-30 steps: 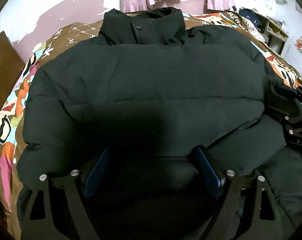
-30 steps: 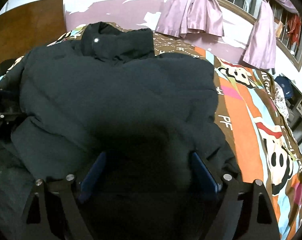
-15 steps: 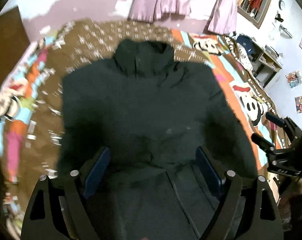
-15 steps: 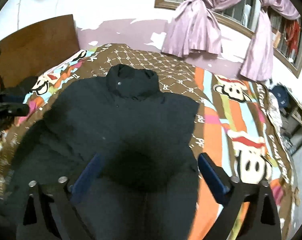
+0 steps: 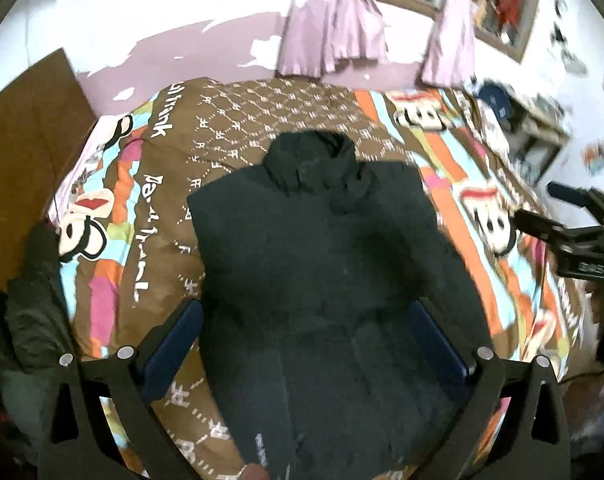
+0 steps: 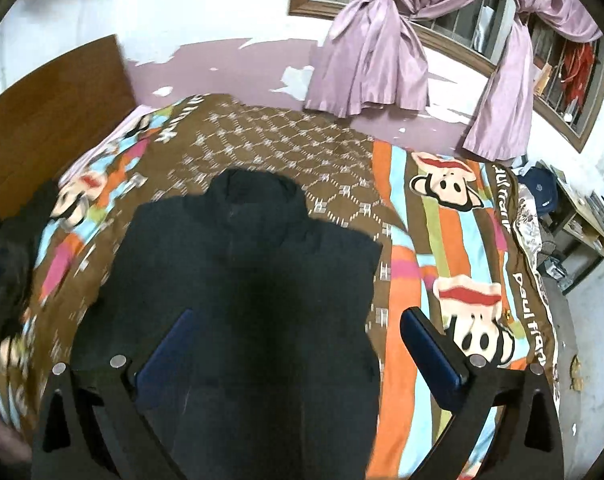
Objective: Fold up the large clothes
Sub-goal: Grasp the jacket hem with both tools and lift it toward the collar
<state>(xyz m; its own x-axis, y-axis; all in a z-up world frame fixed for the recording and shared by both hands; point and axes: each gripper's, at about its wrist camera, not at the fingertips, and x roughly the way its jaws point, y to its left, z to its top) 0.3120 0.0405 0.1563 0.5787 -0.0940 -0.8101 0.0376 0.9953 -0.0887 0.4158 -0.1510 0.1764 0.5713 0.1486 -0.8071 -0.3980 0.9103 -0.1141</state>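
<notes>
Peeling lilac paint is seen on the wall (image 6: 229, 60) behind the bed, and lilac curtains (image 6: 378, 60) are tied up at a barred window (image 6: 474, 16); a brown wooden headboard (image 6: 49, 120) stands at the left; the bed is covered by a brown bedspread (image 6: 285, 148) printed with cartoon monkey faces and orange, blue and green stripes; a black puffer jacket (image 5: 326, 264) is laid flat along the middle of the bedspread, its stand-up collar (image 5: 314, 160) turned toward the wall and its sleeves tucked in so that a narrow, roughly rectangular shape is formed; in the right wrist view the same jacket (image 6: 237, 304) fills the lower left of the frame; the left gripper (image 5: 306, 340) is held above the lower part of the jacket with its jaws spread wide and nothing between them; the right gripper (image 6: 297, 356) is likewise held wide apart and empty, one blue-padded finger over the jacket and the other over the striped bedspread just beside the jacket's edge; from the left wrist view the right gripper (image 5: 542, 216) is seen out at the right side, well apart from the jacket; another dark garment (image 5: 33, 304) is heaped at the left edge of the bed; a cluttered shelf (image 6: 582, 216) with a dark blue cap (image 6: 542, 192) is seen by the far right wall
</notes>
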